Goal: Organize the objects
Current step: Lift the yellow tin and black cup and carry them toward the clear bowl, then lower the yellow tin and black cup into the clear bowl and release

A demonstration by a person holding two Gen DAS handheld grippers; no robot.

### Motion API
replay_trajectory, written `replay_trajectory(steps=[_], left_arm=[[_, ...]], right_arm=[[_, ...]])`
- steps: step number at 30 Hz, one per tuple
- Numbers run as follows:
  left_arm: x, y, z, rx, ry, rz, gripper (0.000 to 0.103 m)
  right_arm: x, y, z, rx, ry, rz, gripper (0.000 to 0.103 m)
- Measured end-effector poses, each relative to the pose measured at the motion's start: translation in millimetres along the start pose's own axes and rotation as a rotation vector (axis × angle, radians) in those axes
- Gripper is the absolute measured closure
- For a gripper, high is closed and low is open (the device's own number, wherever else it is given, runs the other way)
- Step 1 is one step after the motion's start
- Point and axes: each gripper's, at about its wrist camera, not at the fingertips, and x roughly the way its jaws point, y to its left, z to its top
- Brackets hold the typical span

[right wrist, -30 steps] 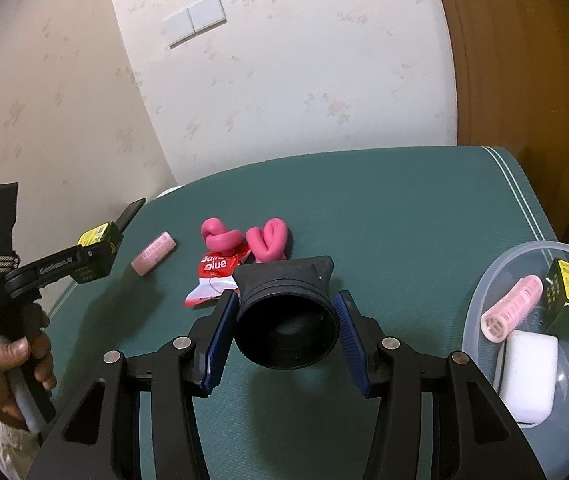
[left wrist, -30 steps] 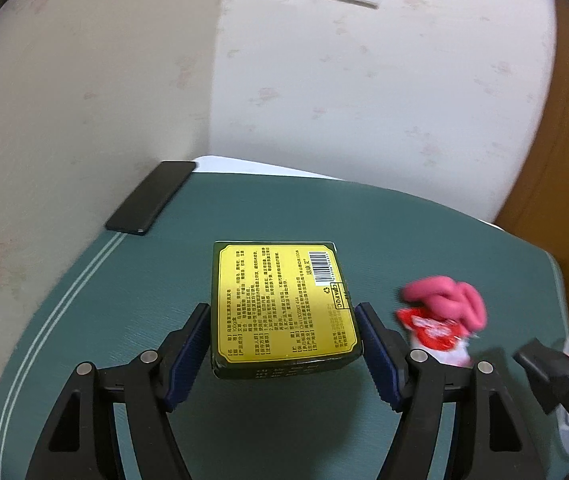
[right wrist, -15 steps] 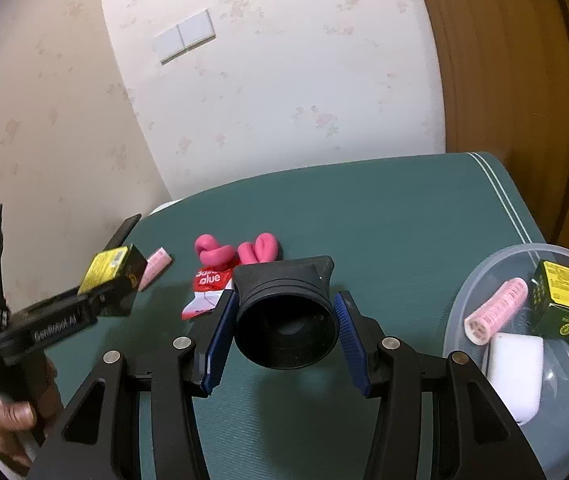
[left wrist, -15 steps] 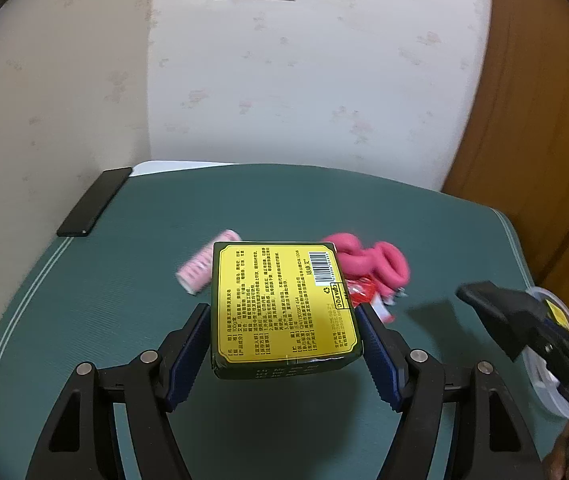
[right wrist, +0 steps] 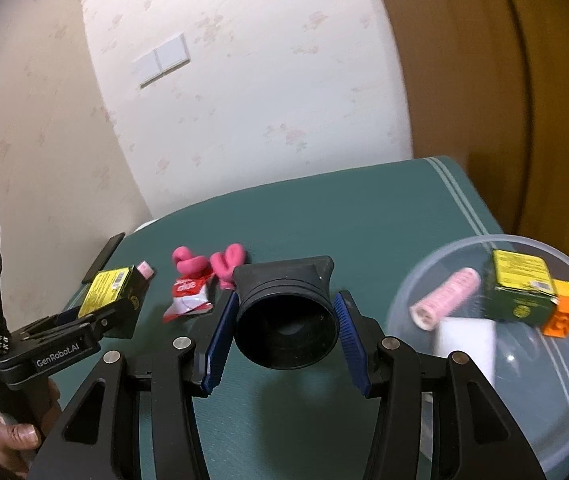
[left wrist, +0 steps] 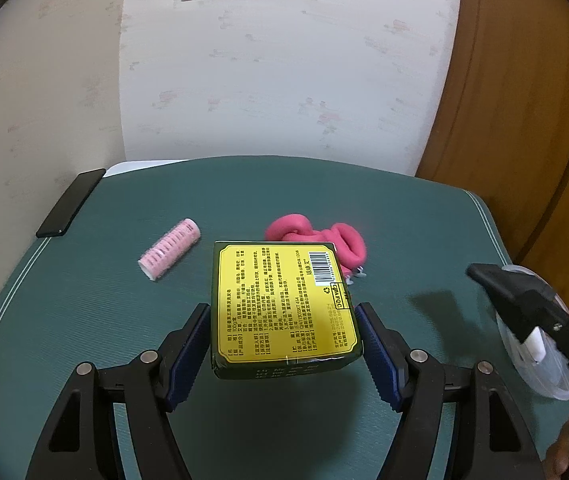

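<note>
Carrying two loads above the green tabletop, with the clear bowl waiting at its right edge.

The left gripper pinches a yellow-labelled box by its glossy sides; the right gripper clamps a black rubber hood, soft and flared. The box's slick wrap could slide between the pads if the wrist tilts, and the hood may squash and spring free. A ribbed pink roller and pink foam twists lie mid-tabletop; a second box sits in the crowded bowl.
</note>
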Motion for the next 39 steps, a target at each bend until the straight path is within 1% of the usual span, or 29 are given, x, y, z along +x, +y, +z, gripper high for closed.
replay_trajectory(steps=[7, 12, 16, 20, 29, 33, 39], left_arm=[[-1.6, -9.8, -2.2, 0.022, 0.003, -0.017, 0.028], [-2.3, -18.0, -4.4, 0.04, 0.008, -0.029, 0.028], [-2.2, -25.5, -5.2, 0.055, 0.011, -0.039, 0.028], [-3.1, -36.5, -6.8, 0.068, 0.022, -0.066, 0.028], [-8.9, -68.1, -9.2, 0.124, 0.023, -0.118, 0.028], [-10.1, -80.0, -9.3, 0.143, 0.029, -0.145, 0.028], [-10.9, -92.2, -10.2, 0.159, 0.034, -0.166, 0.028]], right_arm=[[-29.8, -35.6, -3.2, 0.062, -0.036, -0.075, 0.052], [-53.1, -62.1, -7.6, 0.087, -0.06, -0.157, 0.052], [-67.3, -81.3, -10.5, 0.108, -0.063, -0.218, 0.052], [-77.8, -99.1, -13.1, 0.125, -0.062, -0.265, 0.052], [-78.4, -122.9, -19.2, 0.128, -0.009, -0.323, 0.052], [-69.7, -129.4, -19.4, 0.118, 0.028, -0.351, 0.052], [-61.8, -140.2, -17.0, 0.111, 0.036, -0.377, 0.052]])
